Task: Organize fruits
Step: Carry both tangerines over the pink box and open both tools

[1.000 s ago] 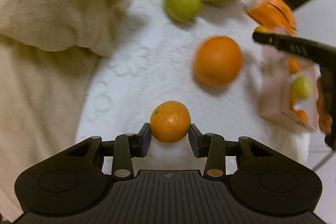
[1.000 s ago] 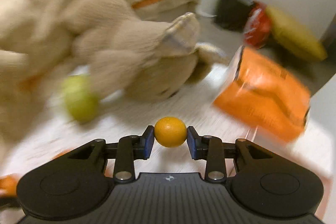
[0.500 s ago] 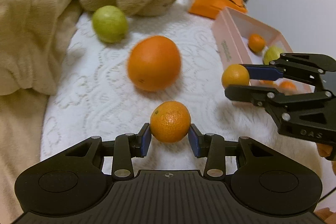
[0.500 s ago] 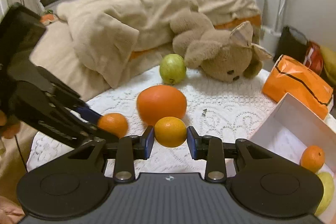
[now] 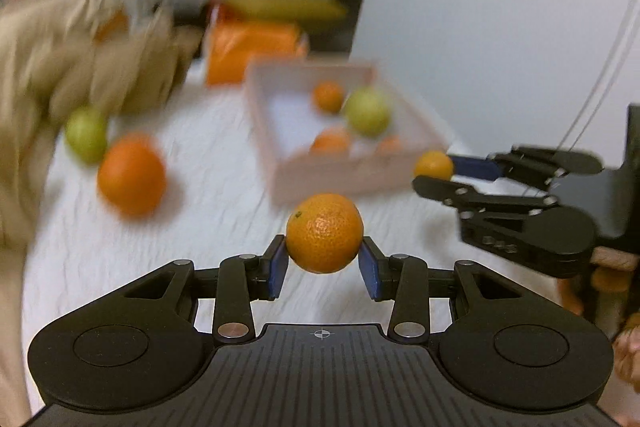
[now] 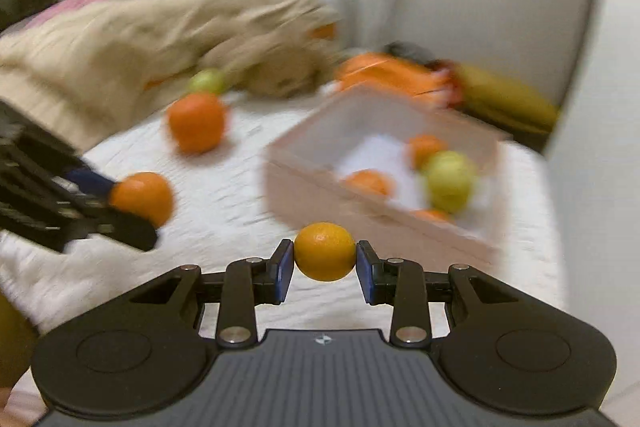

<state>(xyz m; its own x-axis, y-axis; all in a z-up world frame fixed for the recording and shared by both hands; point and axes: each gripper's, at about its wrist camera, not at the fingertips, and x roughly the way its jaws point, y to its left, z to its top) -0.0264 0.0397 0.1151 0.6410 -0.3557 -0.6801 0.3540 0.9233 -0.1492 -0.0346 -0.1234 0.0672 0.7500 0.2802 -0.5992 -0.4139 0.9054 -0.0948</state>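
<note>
Now, left gripper (image 5: 323, 261): clamps mandarin (image 5: 324, 232) at its midline, lifted off cloth (image 5: 224, 211) | right gripper (image 6: 324, 269): clamps small citrus (image 6: 325, 251) likewise | both short of box (image 6: 320, 183) (already holding fruit), probably for dropping in.

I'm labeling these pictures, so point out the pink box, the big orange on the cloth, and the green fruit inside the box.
pink box (image 6: 320, 187), right wrist view, near wall.
big orange (image 5: 131, 173), left wrist view, middle.
green fruit (image 6: 450, 179), right wrist view, middle.
</note>
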